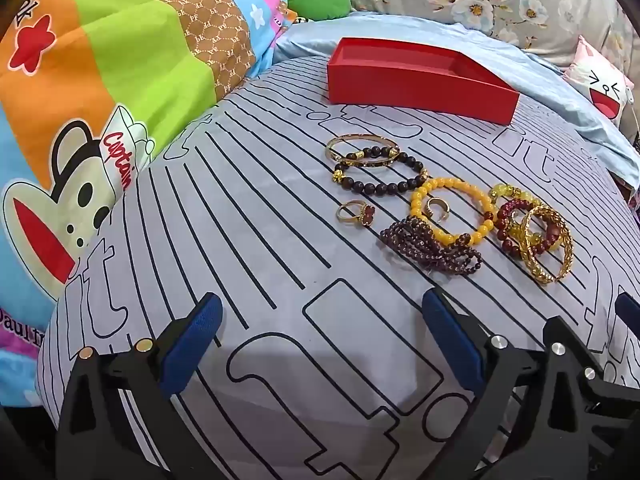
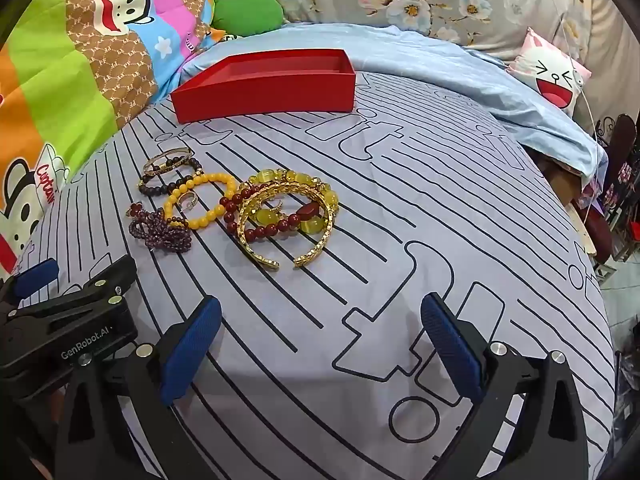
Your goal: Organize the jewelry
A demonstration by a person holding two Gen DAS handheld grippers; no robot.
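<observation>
A red open box sits empty at the far side of the striped bedspread. In front of it lies a cluster of jewelry: a thin gold bangle, a dark bead bracelet, a yellow bead bracelet, a purple bead strand, a gold ring with a red stone, a wide gold cuff and red beads. My left gripper is open and empty, short of the jewelry. My right gripper is open and empty, also short of it.
A colourful cartoon quilt is heaped on the left. A light blue sheet, a floral pillow and a cat-face cushion lie behind. The bed edge drops off at the right.
</observation>
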